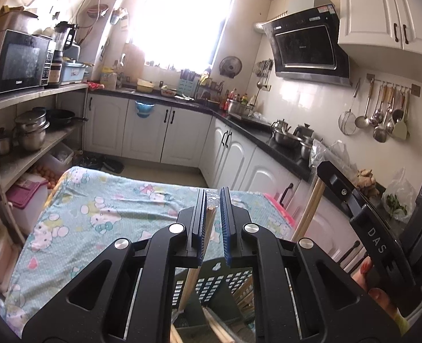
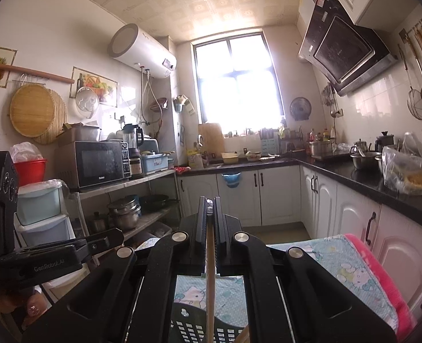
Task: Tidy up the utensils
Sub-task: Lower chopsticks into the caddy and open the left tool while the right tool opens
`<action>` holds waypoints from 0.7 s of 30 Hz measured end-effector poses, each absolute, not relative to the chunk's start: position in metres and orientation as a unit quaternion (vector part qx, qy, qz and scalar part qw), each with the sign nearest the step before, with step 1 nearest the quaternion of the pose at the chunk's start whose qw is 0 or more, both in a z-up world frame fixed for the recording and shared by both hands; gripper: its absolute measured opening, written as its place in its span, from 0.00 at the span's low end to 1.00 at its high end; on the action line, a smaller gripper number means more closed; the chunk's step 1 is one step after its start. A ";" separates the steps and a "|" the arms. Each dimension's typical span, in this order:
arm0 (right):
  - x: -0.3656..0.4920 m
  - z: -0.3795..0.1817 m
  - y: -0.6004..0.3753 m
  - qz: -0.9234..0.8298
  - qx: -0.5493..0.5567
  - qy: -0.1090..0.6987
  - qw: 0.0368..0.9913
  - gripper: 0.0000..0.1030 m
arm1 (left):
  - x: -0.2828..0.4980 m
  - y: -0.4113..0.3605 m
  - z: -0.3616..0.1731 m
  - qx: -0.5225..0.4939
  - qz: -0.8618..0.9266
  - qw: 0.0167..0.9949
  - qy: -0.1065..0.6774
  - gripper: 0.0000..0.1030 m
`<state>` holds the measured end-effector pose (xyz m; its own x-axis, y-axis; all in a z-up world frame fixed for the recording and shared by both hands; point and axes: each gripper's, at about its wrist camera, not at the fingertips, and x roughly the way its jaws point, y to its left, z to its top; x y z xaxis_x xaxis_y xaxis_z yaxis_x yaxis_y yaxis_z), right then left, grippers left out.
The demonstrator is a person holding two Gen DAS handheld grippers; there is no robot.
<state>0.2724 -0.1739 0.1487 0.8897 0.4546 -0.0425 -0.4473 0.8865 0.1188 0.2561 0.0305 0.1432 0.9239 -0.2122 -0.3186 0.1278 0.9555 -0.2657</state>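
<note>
My left gripper point(image 1: 212, 200) holds wooden chopsticks in a clear wrapper point(image 1: 208, 223) against its left pad, hanging down toward a dark perforated utensil basket point(image 1: 211, 283) that holds more chopsticks. My right gripper point(image 2: 210, 208) is shut on a wooden chopstick point(image 2: 210, 271), which hangs straight down toward the same basket point(image 2: 188, 328). The right gripper point(image 1: 342, 194) also shows at the right of the left wrist view, with its chopsticks point(image 1: 311, 208) hanging below. The left gripper point(image 2: 67, 248) shows at the left of the right wrist view.
A table with a Hello Kitty cloth point(image 1: 96, 214) lies under both grippers. White cabinets and a dark counter point(image 1: 268, 140) with pots run along the back and right. A shelf rack with a microwave point(image 1: 16, 63) stands at the left.
</note>
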 end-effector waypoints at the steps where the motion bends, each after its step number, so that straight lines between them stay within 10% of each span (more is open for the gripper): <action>1: 0.273 0.146 -0.173 0.232 0.052 0.037 0.971 0.04 | 0.257 0.031 0.141 -0.120 -0.086 0.973 0.176 0.06; 21: 0.272 0.117 -0.183 0.215 0.068 0.076 0.971 0.11 | 0.256 0.033 0.114 -0.124 -0.079 0.967 0.209 0.06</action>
